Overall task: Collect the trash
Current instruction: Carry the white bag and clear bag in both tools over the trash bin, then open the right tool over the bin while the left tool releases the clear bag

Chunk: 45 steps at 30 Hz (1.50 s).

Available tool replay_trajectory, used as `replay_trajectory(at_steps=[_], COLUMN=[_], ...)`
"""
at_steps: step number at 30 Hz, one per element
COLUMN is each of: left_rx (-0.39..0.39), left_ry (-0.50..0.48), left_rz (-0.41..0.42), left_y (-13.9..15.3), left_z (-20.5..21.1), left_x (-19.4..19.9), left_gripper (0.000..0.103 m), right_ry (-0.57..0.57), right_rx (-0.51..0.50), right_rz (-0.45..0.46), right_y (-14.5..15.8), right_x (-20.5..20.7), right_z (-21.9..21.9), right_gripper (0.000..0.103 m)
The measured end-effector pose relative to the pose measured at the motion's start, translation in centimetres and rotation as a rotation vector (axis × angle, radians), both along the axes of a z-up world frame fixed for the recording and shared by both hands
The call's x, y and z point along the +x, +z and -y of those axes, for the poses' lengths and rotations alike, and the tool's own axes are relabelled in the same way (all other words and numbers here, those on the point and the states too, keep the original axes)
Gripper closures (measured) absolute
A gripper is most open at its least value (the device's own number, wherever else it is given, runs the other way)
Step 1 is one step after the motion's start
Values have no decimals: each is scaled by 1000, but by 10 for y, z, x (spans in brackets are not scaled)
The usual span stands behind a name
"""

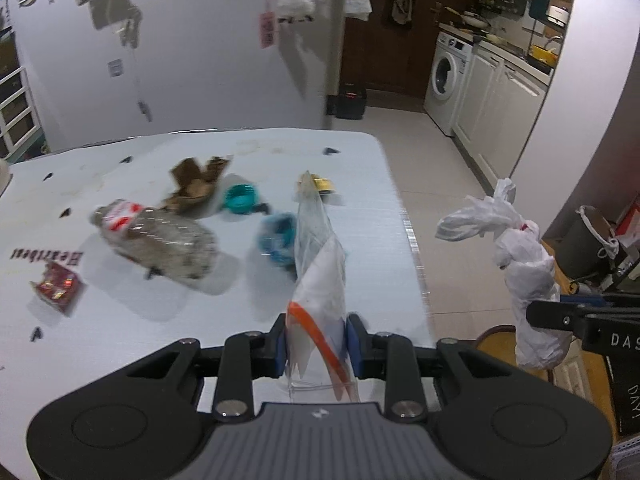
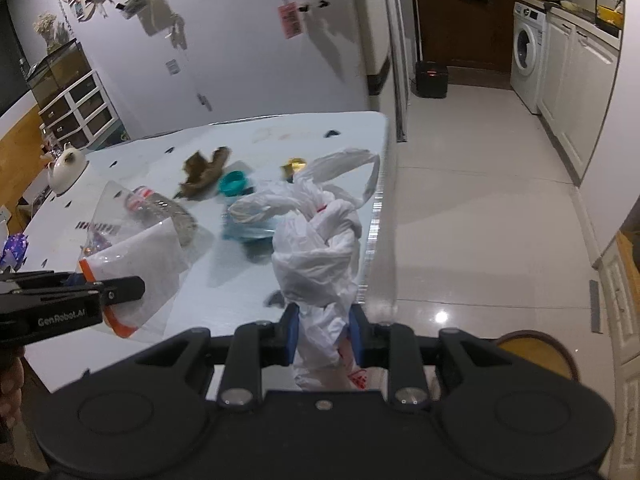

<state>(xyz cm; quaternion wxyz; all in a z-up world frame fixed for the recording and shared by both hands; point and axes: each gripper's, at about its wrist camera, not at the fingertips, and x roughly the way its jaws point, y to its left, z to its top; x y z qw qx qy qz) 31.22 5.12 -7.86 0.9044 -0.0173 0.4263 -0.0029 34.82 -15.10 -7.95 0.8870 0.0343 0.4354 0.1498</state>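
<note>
**Two bags up, litter waiting on the table**

Left gripper [image 1: 317, 346] is clamped on a clear zip bag [image 1: 320, 264] with an orange seal strip, and the bag stands up out of the jaws, its long axis running away from the camera over the white table [image 1: 120, 344], tip leaning toward the far edge. Over on the right, the right gripper [image 2: 325, 338] is pinched tight around a knotted white plastic bag [image 2: 316, 256], long axis upright between the blue pads, loose handles flopping out at the top near the table's right edge. Both bags are off the surface, side by side, well apart. Down on the table: a crushed plastic bottle [image 1: 156, 240] lying on its side, crumpled brown cardboard [image 1: 196, 186], a teal cap [image 1: 239, 198], a blue crumpled scrap [image 1: 276, 236] just behind the zip bag, a gold wrapper [image 1: 322, 184], a red wrapper [image 1: 56, 284] at the left
</note>
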Motion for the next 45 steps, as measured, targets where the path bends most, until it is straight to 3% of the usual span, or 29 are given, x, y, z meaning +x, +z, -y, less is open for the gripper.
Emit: replay_trajectory(at_steps=[14, 23, 33, 40, 45], left_rx=[-17, -38, -17, -15, -22], left_ry=[-113, -253, -394, -431, -450], left_rz=[-22, -119, -300, -409, -468], left_y=[-17, -58, -142, -202, -239], left_z=[146, 226, 299, 327, 340], left_x=[26, 65, 108, 131, 145], left_gripper=[73, 73, 73, 73, 73], right_ry=[-87, -206, -350, -406, -435], right_rx=[-4, -26, -24, 19, 44], right_rz=[-35, -115, -312, -460, -525], right_y=[-17, -52, -133, -207, -256], right_x=[1, 2, 15, 39, 59], right_z=[145, 231, 302, 316, 319], right_gripper=[76, 76, 76, 75, 67])
